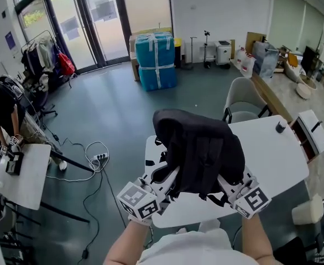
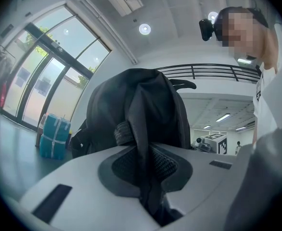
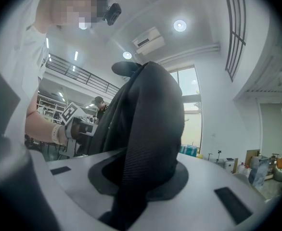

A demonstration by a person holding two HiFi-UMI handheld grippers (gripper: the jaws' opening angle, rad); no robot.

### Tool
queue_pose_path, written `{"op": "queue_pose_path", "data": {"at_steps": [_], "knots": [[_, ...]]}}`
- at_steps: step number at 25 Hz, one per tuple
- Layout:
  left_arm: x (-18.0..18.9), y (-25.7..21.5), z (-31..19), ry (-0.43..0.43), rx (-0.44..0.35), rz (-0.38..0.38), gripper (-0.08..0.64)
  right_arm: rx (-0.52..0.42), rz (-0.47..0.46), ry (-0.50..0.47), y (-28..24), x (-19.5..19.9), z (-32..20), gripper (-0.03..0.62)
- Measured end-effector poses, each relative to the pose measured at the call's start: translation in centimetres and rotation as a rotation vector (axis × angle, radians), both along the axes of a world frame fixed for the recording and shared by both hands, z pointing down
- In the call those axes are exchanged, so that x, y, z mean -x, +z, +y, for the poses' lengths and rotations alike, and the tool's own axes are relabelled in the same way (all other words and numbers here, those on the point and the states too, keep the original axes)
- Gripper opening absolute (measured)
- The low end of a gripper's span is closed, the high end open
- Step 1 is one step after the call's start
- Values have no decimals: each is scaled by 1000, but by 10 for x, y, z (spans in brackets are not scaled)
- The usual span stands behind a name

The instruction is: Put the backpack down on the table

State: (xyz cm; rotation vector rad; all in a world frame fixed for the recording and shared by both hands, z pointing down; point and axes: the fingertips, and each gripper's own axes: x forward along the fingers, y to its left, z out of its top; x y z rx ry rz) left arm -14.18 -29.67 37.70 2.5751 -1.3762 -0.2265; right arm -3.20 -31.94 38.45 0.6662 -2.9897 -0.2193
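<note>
While left gripper (image 1: 163, 185) and right gripper (image 1: 229, 185) jaws are clamped on the backpack (image 1: 198, 153), it hangs above the near edge of the surface (image 1: 272, 153). Best: lower both sides evenly, base flat, well inside the edge, then open.

The table (image 1: 272, 159) has a wide bare white top at the middle right of the frame, with room to reach in. The backpack (image 1: 198, 150) hangs over its left part. A small dark thing (image 1: 280, 127) sits near the far edge. A chair (image 1: 244, 101) stands just behind. A white box (image 1: 314, 130) blocks the right end. Cables (image 1: 93, 159) lie on the floor at the left.
</note>
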Motion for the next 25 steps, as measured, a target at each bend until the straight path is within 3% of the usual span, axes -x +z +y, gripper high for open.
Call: {"op": "queue_pose_path", "data": {"at_steps": [12,19,25], "knots": [[32,21,-61,-95,-33,-25,60,-25,-14,-73,21,33,-69,98],[54,23,-98,-133,-4,-16,60,-4,0,-84,24,57,-110,98],[59,53,-112,-154,26,-12,60,28,24,-80,54,63,-130,98]]}}
